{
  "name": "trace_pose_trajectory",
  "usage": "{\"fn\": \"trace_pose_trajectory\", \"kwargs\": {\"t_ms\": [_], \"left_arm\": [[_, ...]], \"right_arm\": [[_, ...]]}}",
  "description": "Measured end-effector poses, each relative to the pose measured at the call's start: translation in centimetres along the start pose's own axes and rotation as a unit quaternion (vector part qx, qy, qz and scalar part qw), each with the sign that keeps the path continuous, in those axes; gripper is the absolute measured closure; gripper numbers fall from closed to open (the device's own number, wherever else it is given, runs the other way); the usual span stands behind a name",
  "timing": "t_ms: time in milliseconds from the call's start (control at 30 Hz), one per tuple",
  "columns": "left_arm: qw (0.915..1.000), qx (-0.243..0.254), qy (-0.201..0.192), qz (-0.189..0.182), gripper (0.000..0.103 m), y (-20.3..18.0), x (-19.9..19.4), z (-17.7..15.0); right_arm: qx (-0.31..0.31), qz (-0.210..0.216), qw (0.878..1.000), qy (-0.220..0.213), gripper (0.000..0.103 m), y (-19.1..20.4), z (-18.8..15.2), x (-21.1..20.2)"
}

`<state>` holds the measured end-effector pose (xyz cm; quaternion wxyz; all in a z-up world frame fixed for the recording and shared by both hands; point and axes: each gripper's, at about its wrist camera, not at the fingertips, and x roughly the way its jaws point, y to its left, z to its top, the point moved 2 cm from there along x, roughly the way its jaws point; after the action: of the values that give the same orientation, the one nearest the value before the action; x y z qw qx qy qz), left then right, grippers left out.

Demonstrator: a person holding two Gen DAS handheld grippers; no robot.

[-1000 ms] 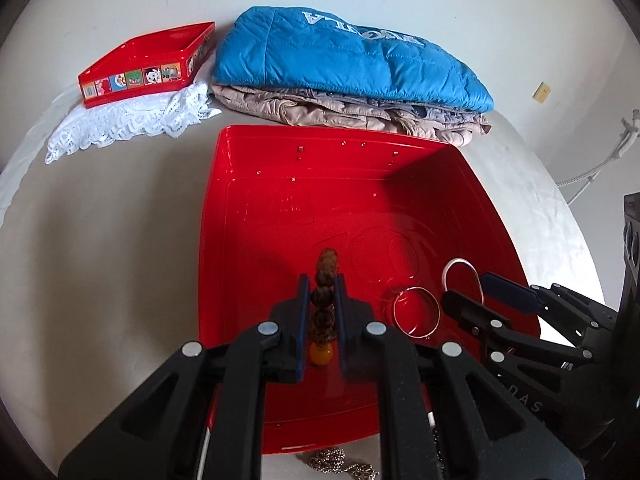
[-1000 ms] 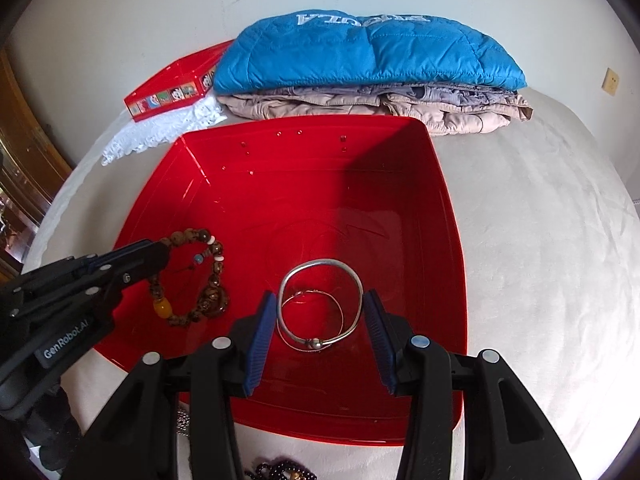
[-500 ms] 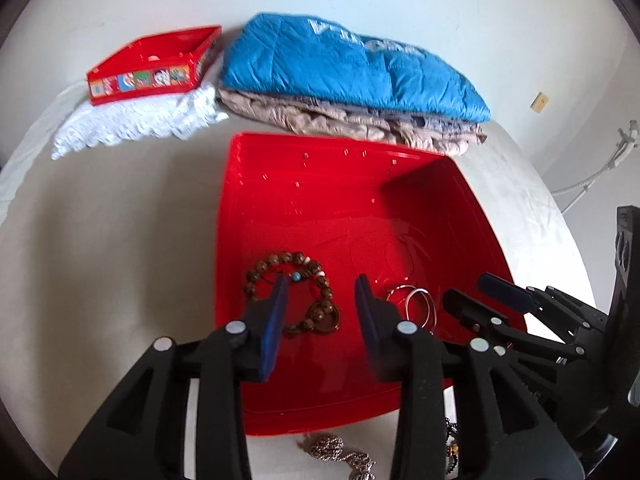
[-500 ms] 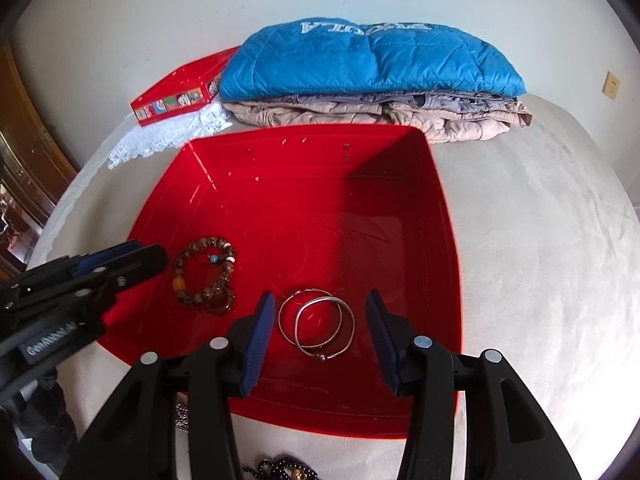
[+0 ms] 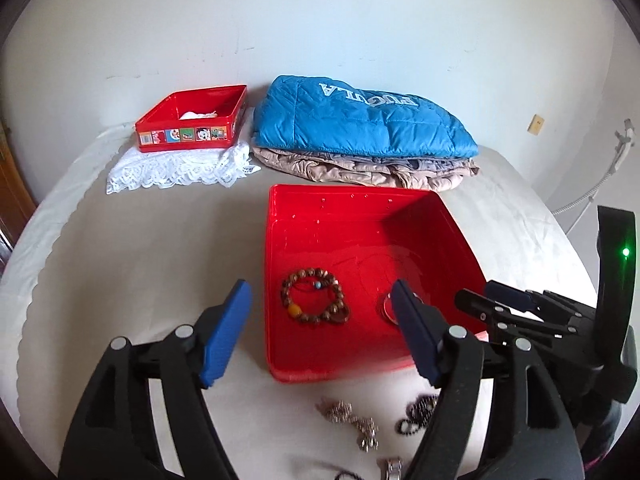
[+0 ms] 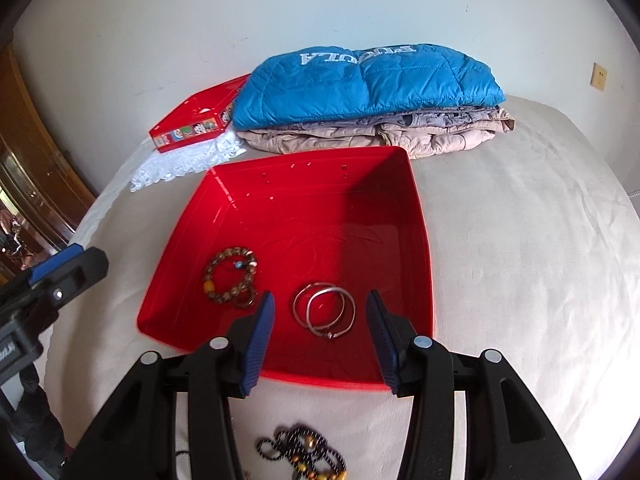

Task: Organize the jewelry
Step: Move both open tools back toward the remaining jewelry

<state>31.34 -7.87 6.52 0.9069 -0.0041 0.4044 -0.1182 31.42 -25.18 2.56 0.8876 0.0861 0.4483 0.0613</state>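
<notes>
A red tray (image 5: 276, 240) (image 6: 422, 216) lies on the pale bed. In it lie a brown bead bracelet (image 5: 314, 302) (image 6: 230, 280) and silver bangles (image 6: 325, 312), partly hidden behind my left finger in the left wrist view (image 5: 387, 308). My left gripper (image 5: 320, 316) is open wide and empty, above the tray's near left side. My right gripper (image 6: 320, 328) is open and empty, above the tray's near edge; it also shows in the left wrist view (image 5: 480, 300). On the bed before the tray lie a silver chain (image 5: 352, 420) and a dark bead necklace (image 5: 416, 416) (image 6: 304, 452).
A folded blue jacket (image 5: 360, 120) (image 6: 364, 80) on beige clothes lies behind the tray. A small red tin (image 5: 192, 124) (image 6: 196, 120) stands on a white lace cloth (image 5: 176, 168) at the back left. A wall is behind; wooden furniture (image 6: 36, 160) is at left.
My left gripper let go of the bead bracelet, opened wide and drew back and up. My right gripper also drew back from the bangles. More loose jewelry on the bed came into view.
</notes>
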Motion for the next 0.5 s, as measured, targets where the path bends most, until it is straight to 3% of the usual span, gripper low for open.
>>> {"fn": "trace_pose_trajectory", "kwargs": {"t_ms": [267,500], "left_arm": [[0.9999,0.013,0.007,0.005,0.029,-0.7,-2.7,-3.5],[0.999,0.022,0.038,0.006,0.029,-0.4,-3.5,-9.1]], "right_arm": [[0.001,0.013,1.0,-0.014,0.055,0.1,-3.6,-3.1],[-0.006,0.027,1.0,0.004,0.055,1.1,-8.2,-3.4]]}}
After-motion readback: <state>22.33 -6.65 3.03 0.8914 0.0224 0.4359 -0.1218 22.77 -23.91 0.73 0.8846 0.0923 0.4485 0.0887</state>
